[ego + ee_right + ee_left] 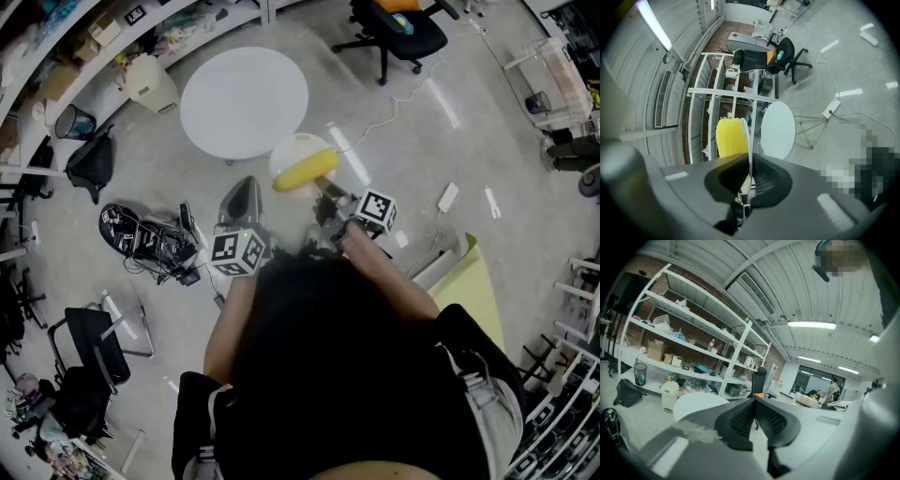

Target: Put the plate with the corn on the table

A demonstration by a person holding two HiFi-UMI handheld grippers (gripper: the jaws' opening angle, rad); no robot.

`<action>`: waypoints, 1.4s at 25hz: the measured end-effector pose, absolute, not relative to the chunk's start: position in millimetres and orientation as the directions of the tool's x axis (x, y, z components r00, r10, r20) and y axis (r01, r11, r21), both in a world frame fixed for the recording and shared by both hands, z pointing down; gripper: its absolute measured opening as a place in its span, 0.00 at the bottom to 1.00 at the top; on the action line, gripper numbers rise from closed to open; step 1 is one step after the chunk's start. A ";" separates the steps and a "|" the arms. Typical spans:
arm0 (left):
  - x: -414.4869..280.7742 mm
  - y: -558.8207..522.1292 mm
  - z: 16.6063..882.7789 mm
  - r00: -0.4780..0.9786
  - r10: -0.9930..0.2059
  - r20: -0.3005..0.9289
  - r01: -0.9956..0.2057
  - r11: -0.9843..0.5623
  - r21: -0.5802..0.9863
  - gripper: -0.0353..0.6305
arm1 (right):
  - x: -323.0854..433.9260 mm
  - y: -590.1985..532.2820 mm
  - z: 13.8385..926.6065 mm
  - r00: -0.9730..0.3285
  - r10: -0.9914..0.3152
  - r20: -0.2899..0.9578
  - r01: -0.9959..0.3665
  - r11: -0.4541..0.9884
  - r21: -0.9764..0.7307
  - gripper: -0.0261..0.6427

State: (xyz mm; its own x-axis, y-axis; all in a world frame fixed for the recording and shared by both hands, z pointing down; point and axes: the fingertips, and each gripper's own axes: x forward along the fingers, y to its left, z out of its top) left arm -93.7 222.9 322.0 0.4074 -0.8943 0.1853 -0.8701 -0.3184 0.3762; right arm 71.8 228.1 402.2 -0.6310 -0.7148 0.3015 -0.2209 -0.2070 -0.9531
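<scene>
Plate [298, 150] w/ the corn [306, 171] is up in the air, centre of head view, just below-right of the round white table [244, 101]. It's not on the tabletop. Corn lies on the plate's near side, bright yellow. Right gripper [328, 194] has the plate: in the right gripper view the rim runs edge-on between the pads, jaws nipped tight on it, corn to the left of the rim. Left gripper [246, 187] sits just left of the plate, apart from it; in its own view the jaws are pressed together, nothing between 'em. Farther out: office chair [398, 33] top right, white bin [150, 84] upper left by the shelves, black bag [92, 164] at left, yellow sheet [473, 281] on the floor lower right.
</scene>
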 end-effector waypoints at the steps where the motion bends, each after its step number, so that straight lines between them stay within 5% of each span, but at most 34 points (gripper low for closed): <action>1: -93.8 222.8 321.1 0.408 -0.894 0.185 -0.870 -0.319 0.376 0.06 | 71.5 227.3 401.2 -0.633 -0.716 0.293 -0.217 -0.199 -0.956 0.07; 35: -43.6 204.2 319.4 0.338 -0.925 0.173 -0.895 -0.259 0.364 0.06 | 115.8 198.5 402.6 -0.682 -0.676 0.280 -0.222 -0.173 -0.960 0.07</action>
